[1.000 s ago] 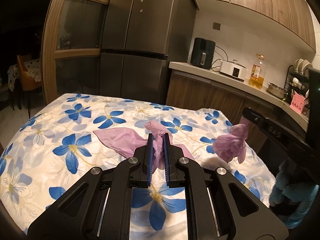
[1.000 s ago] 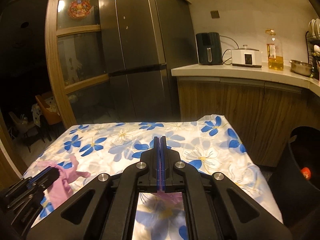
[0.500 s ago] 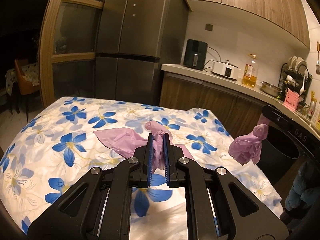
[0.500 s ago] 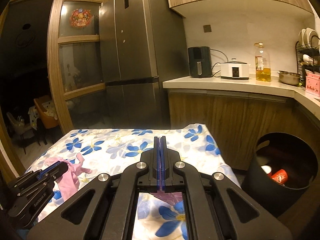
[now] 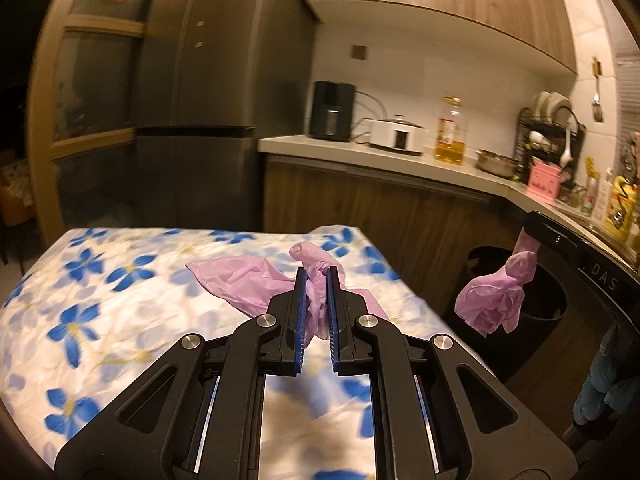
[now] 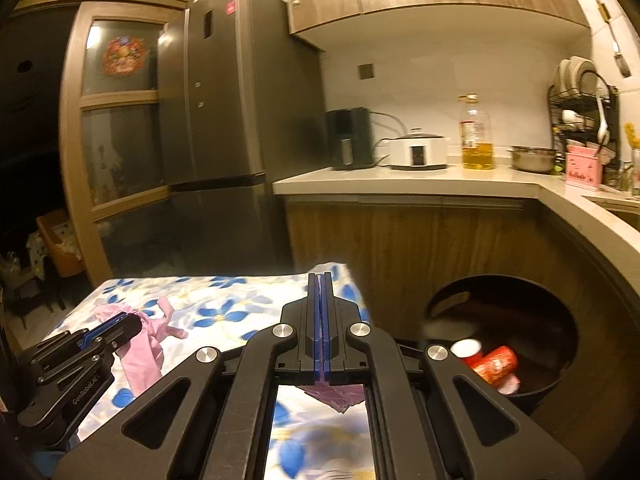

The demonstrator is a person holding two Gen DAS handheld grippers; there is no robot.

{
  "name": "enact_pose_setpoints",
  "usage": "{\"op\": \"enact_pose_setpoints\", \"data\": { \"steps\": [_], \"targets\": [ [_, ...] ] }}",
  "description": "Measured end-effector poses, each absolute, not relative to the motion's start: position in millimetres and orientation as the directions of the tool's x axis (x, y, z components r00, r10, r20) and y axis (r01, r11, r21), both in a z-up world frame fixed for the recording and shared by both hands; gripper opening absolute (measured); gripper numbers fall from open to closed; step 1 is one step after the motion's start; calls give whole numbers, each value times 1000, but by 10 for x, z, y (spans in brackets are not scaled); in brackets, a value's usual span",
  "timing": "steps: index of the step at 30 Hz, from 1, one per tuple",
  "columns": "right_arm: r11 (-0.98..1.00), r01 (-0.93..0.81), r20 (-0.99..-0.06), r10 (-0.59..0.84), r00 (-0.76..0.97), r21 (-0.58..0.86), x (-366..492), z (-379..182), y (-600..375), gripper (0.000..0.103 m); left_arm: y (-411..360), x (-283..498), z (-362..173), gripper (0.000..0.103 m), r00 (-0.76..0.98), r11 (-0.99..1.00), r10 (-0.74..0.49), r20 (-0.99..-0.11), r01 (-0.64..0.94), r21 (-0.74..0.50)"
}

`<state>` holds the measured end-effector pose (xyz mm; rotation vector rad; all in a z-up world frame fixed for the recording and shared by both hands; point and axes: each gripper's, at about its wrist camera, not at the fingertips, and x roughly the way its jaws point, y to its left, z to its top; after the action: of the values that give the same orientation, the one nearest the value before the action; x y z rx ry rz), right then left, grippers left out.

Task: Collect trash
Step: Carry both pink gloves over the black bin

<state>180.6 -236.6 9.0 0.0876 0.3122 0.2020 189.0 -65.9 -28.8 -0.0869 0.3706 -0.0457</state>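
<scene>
My left gripper (image 5: 316, 274) is shut on a thin pink plastic piece (image 5: 240, 280), which spreads out to the left above the flowered tablecloth (image 5: 100, 288). In the right wrist view the left gripper (image 6: 128, 320) sits at the lower left, the same pink piece (image 6: 146, 354) dangling from it. My right gripper (image 6: 319, 280) is shut on a second, crumpled pink piece (image 6: 336, 396) that shows below its pads. Seen from the left, the right gripper (image 5: 534, 226) holds this crumpled pink piece (image 5: 492, 300) over the near rim of a black trash bin (image 5: 552, 312).
The black bin (image 6: 560, 320) stands on the floor between the table and the wooden counter cabinets (image 6: 400, 248); a red can (image 6: 494, 362) and white scraps lie inside. A tall fridge (image 6: 224, 140) is behind the table. Appliances and an oil bottle (image 6: 476, 136) line the counter.
Both grippers have swung right and slightly up, each still carrying its pink piece. The crumpled piece went from over the table to the bin's rim, and the bin's inside came into view.
</scene>
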Motion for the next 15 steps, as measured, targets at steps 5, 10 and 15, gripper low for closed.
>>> {"op": "enact_pose_setpoints", "data": {
  "steps": [5,10,15],
  "targets": [
    [986,-106,-292,139,946,128,1863,109,-2726,2,-1048,2102,-239,9,922,985,-162,-352,133,-106],
    [991,-29,-285,66,956,131,1933,142,-3085,2,-1561,2302,-161,9,907,968,-252,-337,236,-89],
    [988,40,-285,4,959,147,1993,146,-3397,2,-2056,2482,-104,9,890,944,-329,-314,321,-77]
  ]
}}
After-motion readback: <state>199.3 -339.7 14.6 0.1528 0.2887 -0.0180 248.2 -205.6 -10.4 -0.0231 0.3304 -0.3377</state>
